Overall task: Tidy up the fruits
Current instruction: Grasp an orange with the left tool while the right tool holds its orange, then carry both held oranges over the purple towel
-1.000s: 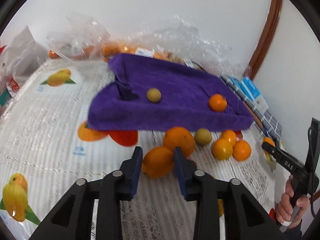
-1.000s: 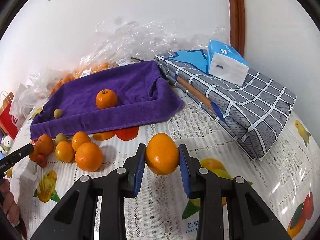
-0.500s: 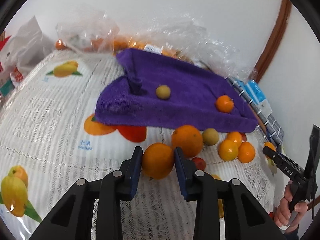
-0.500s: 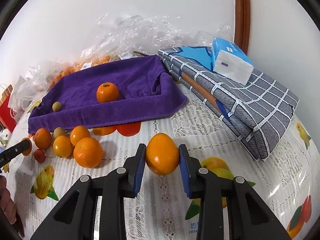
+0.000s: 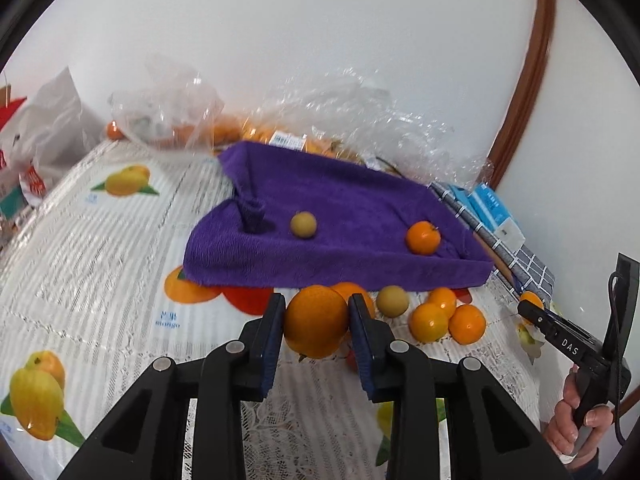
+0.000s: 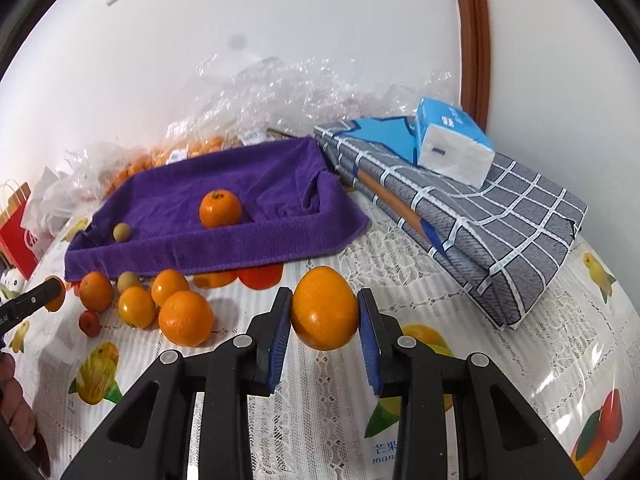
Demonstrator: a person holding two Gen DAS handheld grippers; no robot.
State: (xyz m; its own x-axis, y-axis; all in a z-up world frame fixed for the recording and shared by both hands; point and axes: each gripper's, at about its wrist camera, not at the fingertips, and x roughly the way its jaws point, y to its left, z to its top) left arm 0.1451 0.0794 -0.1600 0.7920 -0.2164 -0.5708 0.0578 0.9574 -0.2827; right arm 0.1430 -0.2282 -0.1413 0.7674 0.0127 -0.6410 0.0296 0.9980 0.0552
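between the blue pads of my left claw (image 5: pixel 317 330) sits a big round orange (image 5: pixel 316 322), clamped and lifted just above the surface covered in white lace and fruit-print plastic (image 5: pixel 100 264). my right claw (image 6: pixel 325 316) is likewise closed on a second large orange fruit (image 6: pixel 325 314), held off the surface near the folded grey checked cloth (image 6: pixel 500 240) with a blue-and-white tissue pack (image 6: pixel 452 148) on top. ahead of both lies a purple towel shaped like a tray (image 5: pixel 340 216); on it rest one small orange mandarin (image 5: pixel 423 237) and one small tan round fruit (image 5: pixel 303 224), well apart. just in front of the towel's near edge a loose cluster of mandarins (image 6: pixel 168 300) sits on the surface with another tan fruit (image 5: pixel 393 301) among them. crinkled clear plastic bags (image 5: pixel 360 120) of more oranges lie behind the towel against the wall.
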